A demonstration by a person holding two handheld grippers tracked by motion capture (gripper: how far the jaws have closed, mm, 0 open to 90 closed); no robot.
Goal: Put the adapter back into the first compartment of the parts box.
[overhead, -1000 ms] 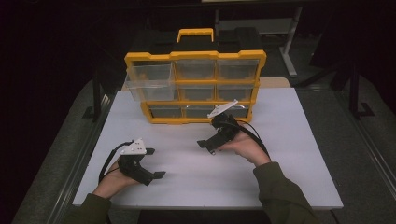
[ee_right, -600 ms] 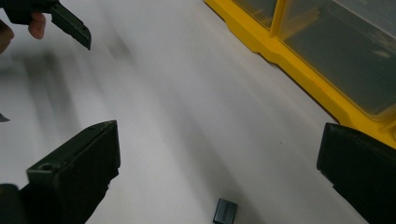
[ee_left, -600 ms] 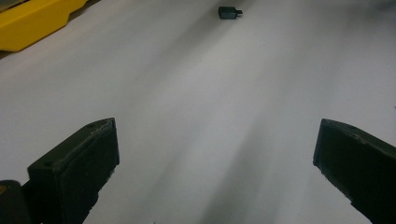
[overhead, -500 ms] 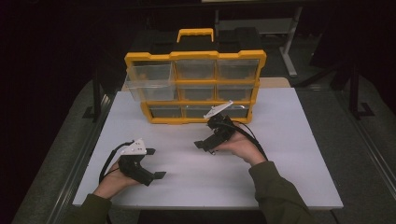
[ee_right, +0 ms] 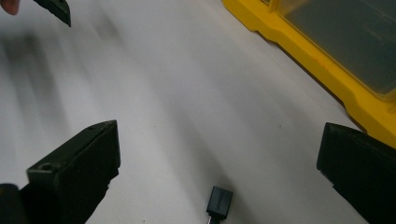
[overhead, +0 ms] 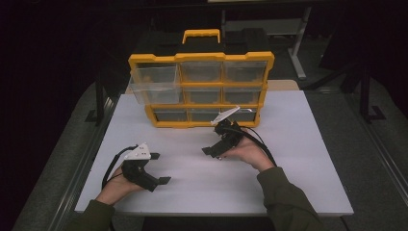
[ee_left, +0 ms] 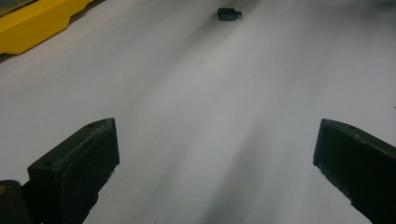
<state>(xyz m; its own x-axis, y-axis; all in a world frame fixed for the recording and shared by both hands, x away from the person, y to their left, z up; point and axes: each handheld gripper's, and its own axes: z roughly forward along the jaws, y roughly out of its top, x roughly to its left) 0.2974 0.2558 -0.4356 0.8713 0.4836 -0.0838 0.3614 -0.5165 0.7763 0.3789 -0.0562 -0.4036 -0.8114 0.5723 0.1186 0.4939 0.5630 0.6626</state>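
A small black plug-like adapter (ee_right: 219,203) lies on the white table, just in front of my right gripper (ee_right: 219,128) and between its wide-apart jaws. In the left gripper view the same adapter (ee_left: 229,14) lies far ahead. My right gripper (overhead: 212,153) hovers low in front of the yellow drawer organizer (overhead: 201,57), open and empty. Near the table's front left, my left gripper (overhead: 159,168) rests open; in its own view my left gripper (ee_left: 217,128) has bare table between its jaws.
The organizer has several clear drawers; the upper-left drawer (overhead: 154,86) stands pulled out. Its yellow base (ee_right: 327,70) runs along the right of the right gripper view. The white table top (overhead: 298,159) has free room at the right and front. Dark floor surrounds it.
The right hand and its gripper have shifted slightly left and down toward the table. The left gripper has stayed put.
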